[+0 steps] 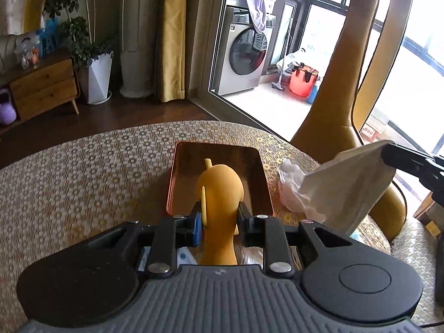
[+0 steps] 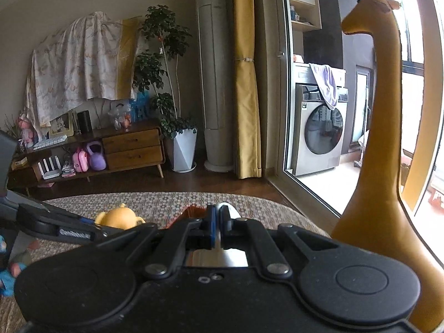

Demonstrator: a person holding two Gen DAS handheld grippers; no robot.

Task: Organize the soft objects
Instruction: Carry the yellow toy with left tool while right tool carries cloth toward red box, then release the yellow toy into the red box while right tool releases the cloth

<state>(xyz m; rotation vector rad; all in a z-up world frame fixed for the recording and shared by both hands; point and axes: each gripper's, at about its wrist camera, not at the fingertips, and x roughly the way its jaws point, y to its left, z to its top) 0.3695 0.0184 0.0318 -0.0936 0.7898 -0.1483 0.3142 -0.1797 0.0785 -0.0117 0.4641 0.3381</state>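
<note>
left tool (image 1: pixel 219 219): clamped on 1 yellow rubber toy (image 1: pixel 219 191), pads squeezing its sides; toy lifted over the tray, head pointing away. In the right wrist view the toy's head pokes out past the left tool's arm.
right tool (image 2: pixel 220 223): jaws pinched tight on 1 white tissue pack (image 1: pixel 349 188). Seen from the left wrist view, the pack hangs in the air from the tool's tip, off to the right of the tray, above the table edge.
tray (image 1: pixel 177 166): 1, copper-coloured, rectangular, shiny, flat on the table; nothing seen lying in it.
crumpled white bag (image 1: pixel 291 188): 1, on the table just right of the tray, partly behind the tissue pack.
table (image 1: pixel 83 180): 1, rounded, covered w/ patterned gold-brown cloth.
giraffe figure (image 2: pixel 385 138): 1, tall, mustard yellow, stands at the table's right side by the glass door.
background: 1 washing machine (image 2: pixel 319 136) w/ 1 lilac cloth draped over it; 1 potted plant (image 2: pixel 166 83) in white pot; 1 wooden cabinet (image 2: pixel 133 147) w/ 2 drawers; 1 yellow curtain (image 2: pixel 245 83); 1 red bucket (image 1: pixel 302 80).
bottom left corner, right wrist view: blue & pink soft bits, too blurred to count.
</note>
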